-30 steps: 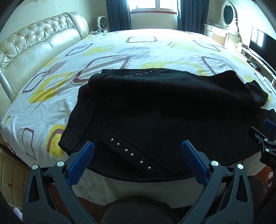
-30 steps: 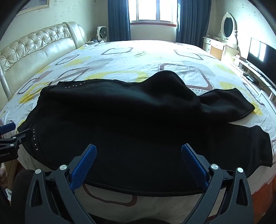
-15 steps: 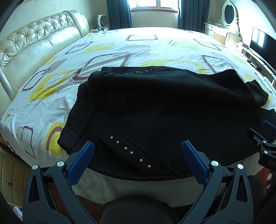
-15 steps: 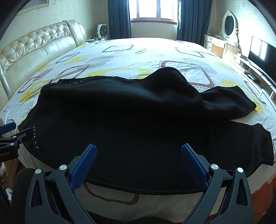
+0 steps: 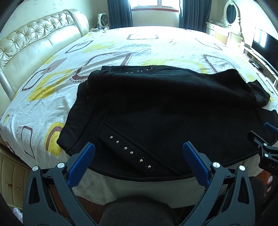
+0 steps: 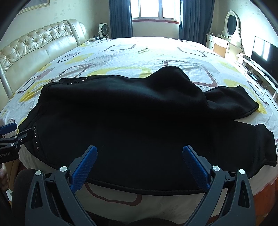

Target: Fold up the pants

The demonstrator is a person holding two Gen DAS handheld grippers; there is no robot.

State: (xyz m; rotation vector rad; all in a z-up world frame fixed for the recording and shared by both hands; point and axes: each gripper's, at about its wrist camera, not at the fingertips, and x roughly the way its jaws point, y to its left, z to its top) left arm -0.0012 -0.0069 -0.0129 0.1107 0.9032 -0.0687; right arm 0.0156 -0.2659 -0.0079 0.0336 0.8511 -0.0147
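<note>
Black pants (image 5: 165, 111) with rows of metal studs (image 5: 132, 153) lie spread across the near edge of the bed, waistband to the left, legs to the right; they also show in the right wrist view (image 6: 139, 121). One leg end (image 6: 231, 102) is bunched on top at the right. My left gripper (image 5: 139, 151) is open and empty, just above the studded pocket near the bed edge. My right gripper (image 6: 139, 154) is open and empty over the pants' near hem. Each gripper shows at the side of the other's view, the right one (image 5: 264, 146) and the left one (image 6: 12, 137).
The bed sheet (image 5: 52, 90) is white with yellow and brown shapes. A tufted cream headboard (image 5: 34, 43) runs along the left. A dresser with oval mirror (image 6: 231, 31) and a TV (image 6: 264, 52) stand at the right. A window with dark curtains (image 6: 156, 10) is at the back.
Both grippers have drawn back and risen slightly, so the pants sit a little lower and farther in view. The pants have not moved. Both grippers stay open.
</note>
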